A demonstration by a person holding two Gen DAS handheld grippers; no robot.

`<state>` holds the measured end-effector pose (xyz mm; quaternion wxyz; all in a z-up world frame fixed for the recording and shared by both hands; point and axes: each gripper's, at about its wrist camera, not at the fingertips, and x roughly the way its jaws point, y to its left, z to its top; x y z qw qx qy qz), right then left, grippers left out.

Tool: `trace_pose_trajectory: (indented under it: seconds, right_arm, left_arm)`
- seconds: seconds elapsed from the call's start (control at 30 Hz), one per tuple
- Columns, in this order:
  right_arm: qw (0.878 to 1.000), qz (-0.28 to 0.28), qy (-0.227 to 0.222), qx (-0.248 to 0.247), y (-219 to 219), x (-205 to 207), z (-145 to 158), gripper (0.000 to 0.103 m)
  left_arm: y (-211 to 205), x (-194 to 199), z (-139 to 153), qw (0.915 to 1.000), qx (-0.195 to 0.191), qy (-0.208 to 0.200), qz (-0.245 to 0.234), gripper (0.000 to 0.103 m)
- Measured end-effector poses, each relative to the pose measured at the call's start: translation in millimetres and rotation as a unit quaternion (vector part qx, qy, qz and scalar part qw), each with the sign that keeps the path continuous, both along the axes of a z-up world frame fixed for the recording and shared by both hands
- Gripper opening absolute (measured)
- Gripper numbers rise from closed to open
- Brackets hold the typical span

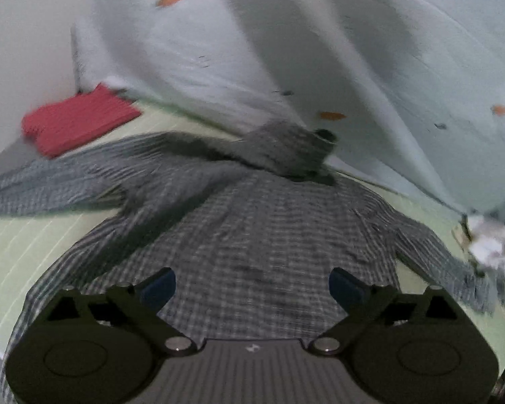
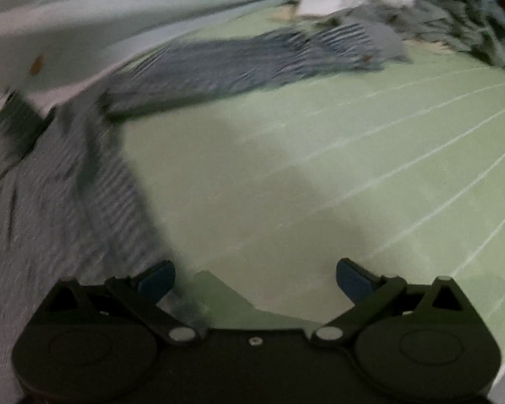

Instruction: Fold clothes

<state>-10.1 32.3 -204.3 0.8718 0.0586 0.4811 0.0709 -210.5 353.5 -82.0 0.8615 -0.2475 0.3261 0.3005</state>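
A grey checked shirt (image 1: 252,229) lies spread flat on a pale green striped sheet (image 1: 20,245), collar (image 1: 296,148) at the far end, one sleeve stretched to the left. My left gripper (image 1: 252,288) is open and empty, just above the shirt's near part. In the right wrist view the shirt's body (image 2: 50,208) fills the left side and its other sleeve (image 2: 239,67) stretches away to the right. My right gripper (image 2: 255,281) is open and empty over the bare sheet (image 2: 320,168), its left finger next to the shirt's edge.
A folded red garment (image 1: 80,121) lies at the far left of the bed. A pale curtain with orange spots (image 1: 286,33) hangs behind. A heap of unfolded white and grey clothes (image 2: 404,3) sits at the far right, also in the left wrist view (image 1: 491,245).
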Motion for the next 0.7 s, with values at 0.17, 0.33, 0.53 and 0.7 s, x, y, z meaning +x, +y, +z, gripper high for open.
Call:
trace_pose_trajectory:
  seconds: [0.17, 0.33, 0.53, 0.7]
  right_arm:
    - [0.998, -0.055, -0.027, 0.020, -34.1, 46.9, -2.9, 0.103]
    - [0.990, -0.110, -0.054, 0.076, -60.4, 97.2, -6.0, 0.103]
    - [0.983, -0.138, -0.073, 0.094, -71.8, 155.1, -9.1, 0.103]
    - [0.987, -0.131, -0.078, 0.060, -69.6, 193.8, -14.8, 0.103]
  left_arm:
    - [-25.5, 26.2, -4.4, 0.9996, 0.009, 0.024, -0.014, 0.098]
    - [-51.0, 52.3, -8.7, 0.9983, 0.018, 0.048, -0.028, 0.098]
    - [-62.0, 78.4, -6.6, 0.9964, 0.031, 0.074, -0.024, 0.098]
    - [-68.6, 94.8, -6.6, 0.9949, 0.037, 0.090, -0.028, 0.098]
